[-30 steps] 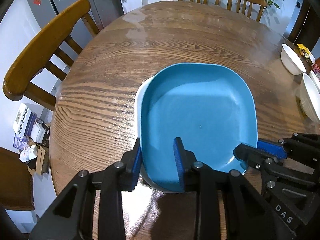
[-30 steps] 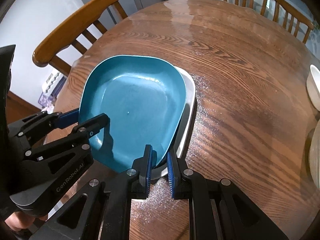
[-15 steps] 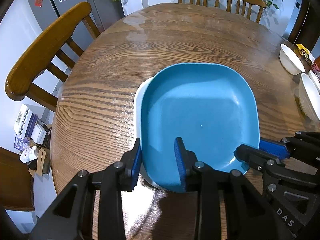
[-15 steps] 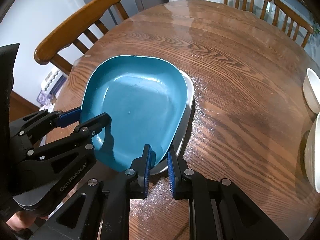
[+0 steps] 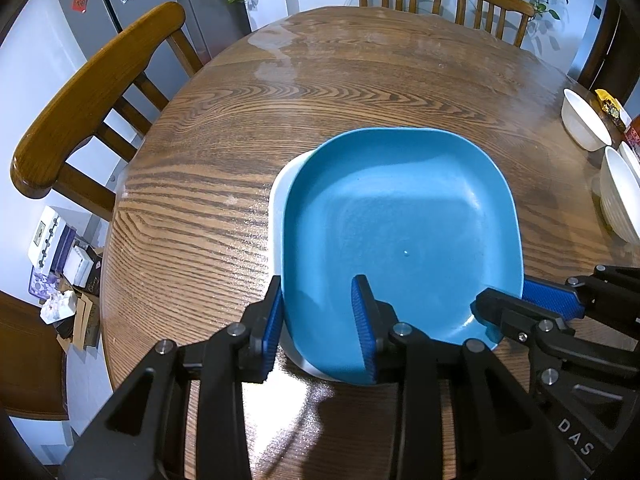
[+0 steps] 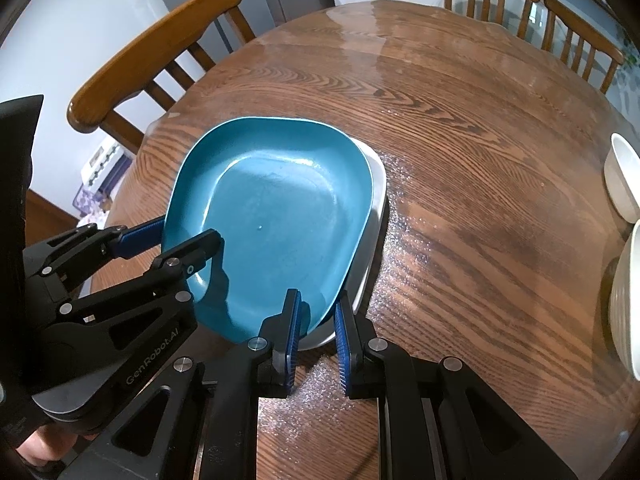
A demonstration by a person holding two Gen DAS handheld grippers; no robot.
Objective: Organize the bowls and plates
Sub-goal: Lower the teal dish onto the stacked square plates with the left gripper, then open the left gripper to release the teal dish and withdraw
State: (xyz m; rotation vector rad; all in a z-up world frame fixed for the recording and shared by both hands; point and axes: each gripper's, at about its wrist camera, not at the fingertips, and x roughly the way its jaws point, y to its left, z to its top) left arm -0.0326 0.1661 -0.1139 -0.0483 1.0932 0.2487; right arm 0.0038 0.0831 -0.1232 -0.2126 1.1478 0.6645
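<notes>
Blue plate [image 5: 400,232] sits on white plate [image 5: 278,200] — left hand-held gripper [image 5: 318,320] opening around its rim, right hand-held gripper [image 6: 316,332] pinching it; white bowls [image 5: 582,124] remain unstacked.

Upper plate [image 5: 400,220] on lower plate [image 5: 278,200]

Glossy grained wood table [image 5: 224,184]; seemingly matt blue plate [image 5: 400,232].
</notes>
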